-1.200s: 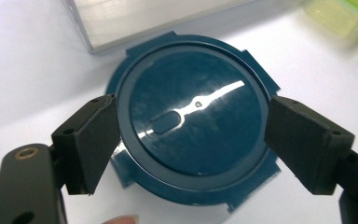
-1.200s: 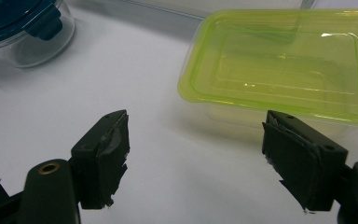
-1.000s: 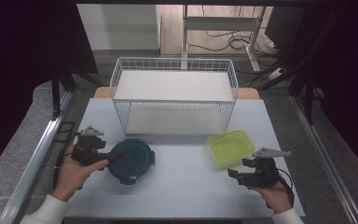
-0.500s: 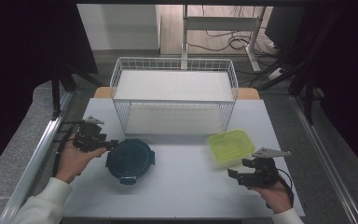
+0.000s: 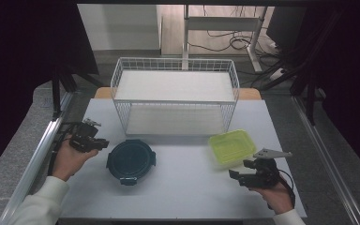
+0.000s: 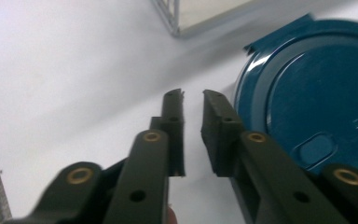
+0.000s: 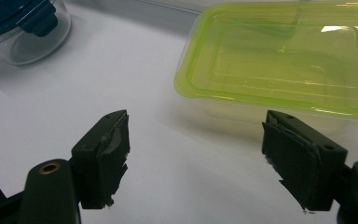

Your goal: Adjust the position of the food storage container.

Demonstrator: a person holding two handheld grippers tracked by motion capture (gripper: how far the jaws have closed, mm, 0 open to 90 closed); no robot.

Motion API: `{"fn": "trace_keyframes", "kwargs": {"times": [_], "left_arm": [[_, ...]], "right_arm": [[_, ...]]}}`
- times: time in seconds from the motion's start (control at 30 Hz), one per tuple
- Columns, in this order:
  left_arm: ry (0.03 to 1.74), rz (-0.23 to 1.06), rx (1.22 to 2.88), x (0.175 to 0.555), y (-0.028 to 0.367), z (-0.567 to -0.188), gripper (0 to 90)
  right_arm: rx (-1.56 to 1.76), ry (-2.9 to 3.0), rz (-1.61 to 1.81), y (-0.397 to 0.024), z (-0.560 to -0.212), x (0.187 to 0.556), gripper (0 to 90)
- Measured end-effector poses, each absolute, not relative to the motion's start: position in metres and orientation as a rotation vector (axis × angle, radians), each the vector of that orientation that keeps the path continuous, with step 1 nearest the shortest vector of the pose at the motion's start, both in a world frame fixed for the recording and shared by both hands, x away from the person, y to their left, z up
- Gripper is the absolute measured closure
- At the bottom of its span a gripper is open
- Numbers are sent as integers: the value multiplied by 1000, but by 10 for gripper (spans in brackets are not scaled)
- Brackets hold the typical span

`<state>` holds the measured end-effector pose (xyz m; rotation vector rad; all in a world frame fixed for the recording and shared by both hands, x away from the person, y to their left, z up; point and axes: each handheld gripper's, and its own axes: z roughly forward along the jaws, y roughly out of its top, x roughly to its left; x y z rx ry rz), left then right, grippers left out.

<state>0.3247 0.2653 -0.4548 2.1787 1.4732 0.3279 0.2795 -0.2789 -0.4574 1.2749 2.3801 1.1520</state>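
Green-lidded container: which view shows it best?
Right gripper view: the green-lidded container is close, sharp, with lid and clear base visible beyond the open right gripper. The high view shows it whole but small, right of the basket.

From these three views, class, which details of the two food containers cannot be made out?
- Round container: contents hidden under its dark blue lid in the high view; right side cut off by the edge in the left gripper view.
- Green container: right end cut off by the edge in the right gripper view.

High view overhead, gripper views close
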Motion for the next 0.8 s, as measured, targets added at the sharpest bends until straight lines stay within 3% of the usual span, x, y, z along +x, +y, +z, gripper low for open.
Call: {"fn": "trace_keyframes", "kwargs": {"times": [0.23,0.8], "left_arm": [[1507,278,2192,318,273,-465,881],[1534,139,2212,306,265,-485,899]], "right_arm": [[1276,2379,1149,-279,-458,280,231],[1284,2379,1141,-279,-459,281,231]]}}
